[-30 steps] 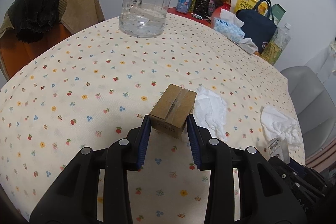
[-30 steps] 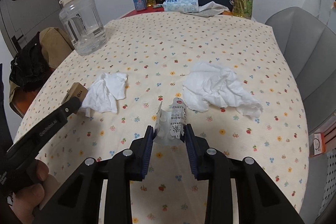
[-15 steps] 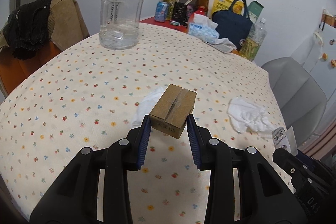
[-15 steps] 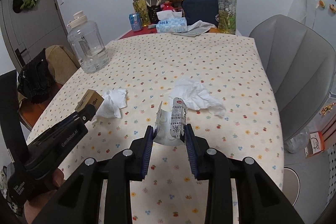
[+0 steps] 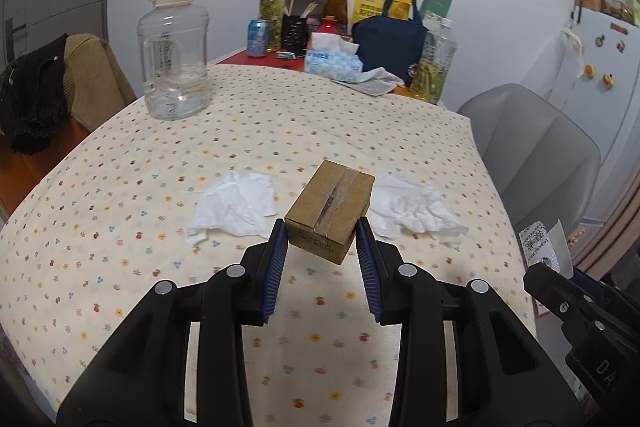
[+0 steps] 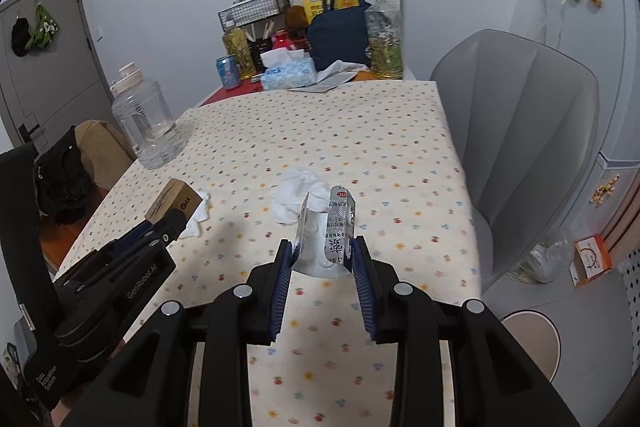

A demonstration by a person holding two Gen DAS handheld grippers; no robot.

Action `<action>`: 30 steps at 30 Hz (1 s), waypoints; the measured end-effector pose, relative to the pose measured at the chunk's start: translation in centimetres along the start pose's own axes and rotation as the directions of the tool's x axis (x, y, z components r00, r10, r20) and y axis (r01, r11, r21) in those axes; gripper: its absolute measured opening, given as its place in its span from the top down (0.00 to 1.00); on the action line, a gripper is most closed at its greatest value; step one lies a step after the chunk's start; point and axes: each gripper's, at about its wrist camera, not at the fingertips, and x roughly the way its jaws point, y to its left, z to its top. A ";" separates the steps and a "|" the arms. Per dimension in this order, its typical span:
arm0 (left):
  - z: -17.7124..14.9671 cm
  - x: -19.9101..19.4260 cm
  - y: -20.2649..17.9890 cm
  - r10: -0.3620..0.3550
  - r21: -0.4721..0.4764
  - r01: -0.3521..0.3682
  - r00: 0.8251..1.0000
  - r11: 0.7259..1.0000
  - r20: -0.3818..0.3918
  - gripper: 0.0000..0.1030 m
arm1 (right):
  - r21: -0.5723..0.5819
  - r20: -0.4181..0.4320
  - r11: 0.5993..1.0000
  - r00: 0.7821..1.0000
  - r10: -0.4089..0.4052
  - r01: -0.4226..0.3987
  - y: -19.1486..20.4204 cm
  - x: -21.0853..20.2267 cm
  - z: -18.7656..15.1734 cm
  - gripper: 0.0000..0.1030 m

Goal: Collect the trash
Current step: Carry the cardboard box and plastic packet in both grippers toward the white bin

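My left gripper (image 5: 321, 241) is shut on a small taped cardboard box (image 5: 330, 211) and holds it above the flowered table (image 5: 120, 187). The box also shows at the left of the right wrist view (image 6: 174, 205). My right gripper (image 6: 321, 255) is shut on an empty silver pill blister pack (image 6: 332, 231), held above the table; the pack shows at the right edge of the left wrist view (image 5: 542, 243). Two crumpled white tissues lie on the cloth, one left of the box (image 5: 236, 207) and one right of it (image 5: 412, 213).
A big clear water jug (image 5: 174, 55) stands at the far left. The far end holds a tissue box (image 5: 332, 61), a navy bag (image 5: 390, 39), bottles and a can. A grey chair (image 6: 520, 131) stands at the table's right side, and a bin (image 6: 532, 335) on the floor below.
Both grippers have risen and pulled back from the table with their loads. The table and both tissues now look farther away.
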 end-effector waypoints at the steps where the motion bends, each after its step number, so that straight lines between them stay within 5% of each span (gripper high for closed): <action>1: 0.0 -0.1 -0.5 -0.003 0.009 0.003 1.000 1.000 0.001 0.66 | 0.002 0.003 1.000 1.000 -0.006 0.005 -0.5 -0.3 -0.1 0.70; 18: -1.2 -0.2 -9.7 -0.090 0.151 0.091 0.996 0.984 -0.010 0.66 | 0.073 0.036 0.982 0.984 -0.175 0.172 -8.8 -4.4 -1.7 0.69; 30: -2.8 0.0 -17.3 -0.168 0.259 0.174 0.985 0.950 -0.047 0.66 | 0.167 0.023 0.954 0.967 -0.255 0.247 -15.3 -6.1 -3.2 0.69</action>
